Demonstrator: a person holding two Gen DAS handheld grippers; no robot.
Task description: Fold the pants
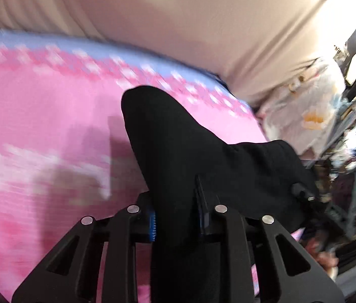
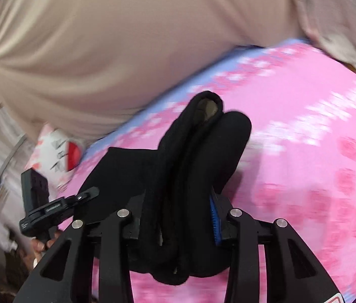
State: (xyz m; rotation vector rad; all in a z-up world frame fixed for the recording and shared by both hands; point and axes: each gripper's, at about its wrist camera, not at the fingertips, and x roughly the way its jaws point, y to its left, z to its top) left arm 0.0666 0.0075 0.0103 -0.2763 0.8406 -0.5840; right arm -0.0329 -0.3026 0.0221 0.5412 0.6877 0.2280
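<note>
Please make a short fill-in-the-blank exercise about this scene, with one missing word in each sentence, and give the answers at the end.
1. The pants that both tools hold are ____ in colour.
2. The bedsheet under the pants is mostly ____.
3. The left tool is ____ on the fabric.
4. The grip pad of the right tool is ____.

Answers: black; pink; shut; blue

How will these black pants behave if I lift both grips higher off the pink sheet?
Probably floppy: the black pants bunch in thick soft folds between the right gripper fingers. Likely to sag between grips, since cloth droops past the left gripper. Probably not slippery; the knit looks matte against the ridged blue pads.
</note>
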